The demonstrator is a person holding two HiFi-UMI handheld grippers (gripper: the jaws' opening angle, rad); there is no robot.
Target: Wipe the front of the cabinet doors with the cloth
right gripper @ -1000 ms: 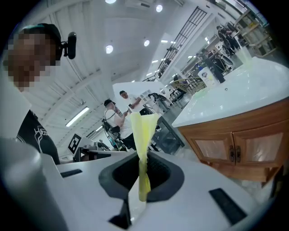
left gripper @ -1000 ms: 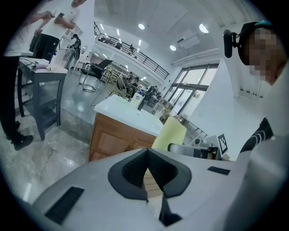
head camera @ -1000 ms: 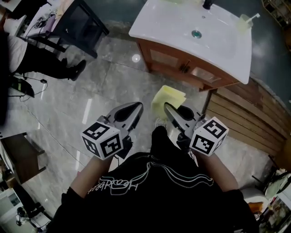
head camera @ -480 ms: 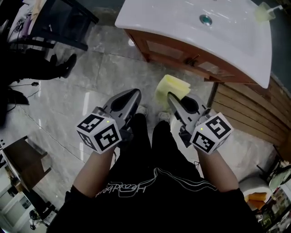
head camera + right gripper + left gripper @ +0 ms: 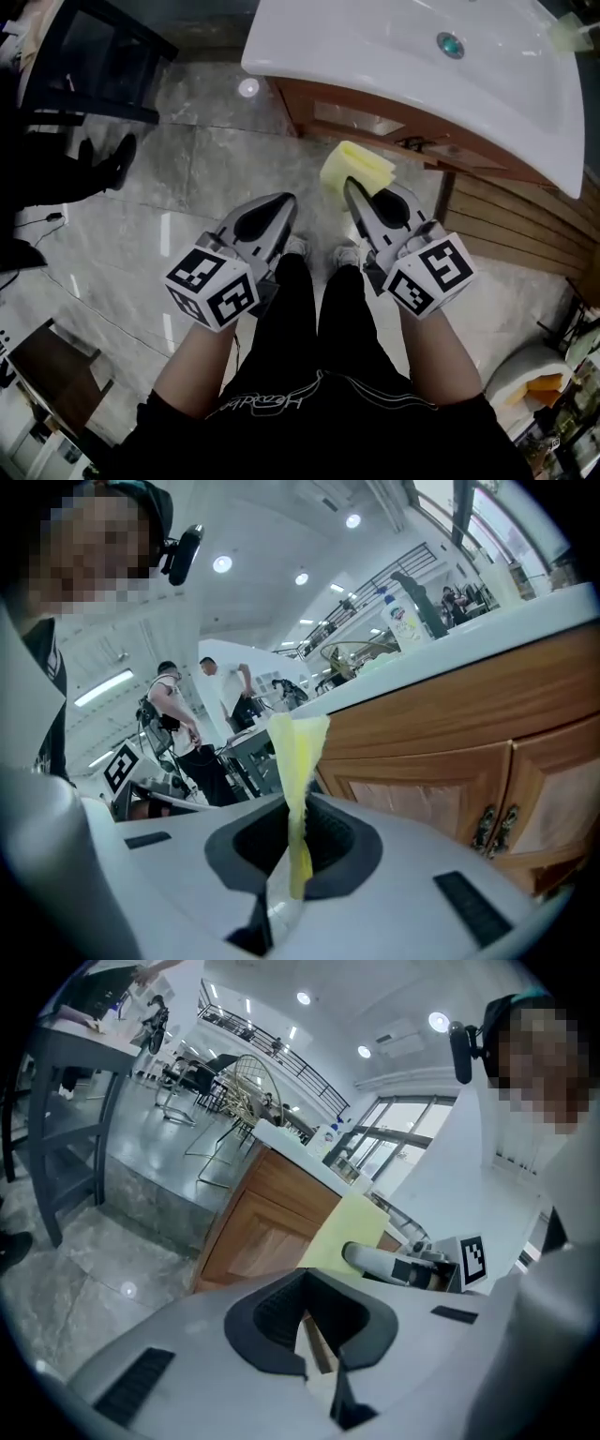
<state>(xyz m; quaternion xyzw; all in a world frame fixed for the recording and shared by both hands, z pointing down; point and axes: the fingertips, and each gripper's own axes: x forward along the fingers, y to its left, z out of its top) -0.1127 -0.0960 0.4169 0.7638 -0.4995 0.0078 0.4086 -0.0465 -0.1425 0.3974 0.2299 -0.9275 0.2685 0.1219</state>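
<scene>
A yellow cloth hangs from my right gripper, which is shut on it and holds it just in front of the wooden cabinet under the white sink top. In the right gripper view the cloth stands up edge-on between the jaws, and two cabinet doors with metal handles lie ahead to the right. My left gripper is beside it on the left, shut and holding nothing. From the left gripper view the cloth and the cabinet's side show.
A black table and someone's shoe are at the left on the marble floor. Wooden slats lie to the right of the cabinet. A spray bottle stands on the counter. Two people stand in the background.
I have stepped closer to the cabinet. Both grippers moved forward, and the cloth now hangs nearer the cabinet front. Both grippers stayed shut.
</scene>
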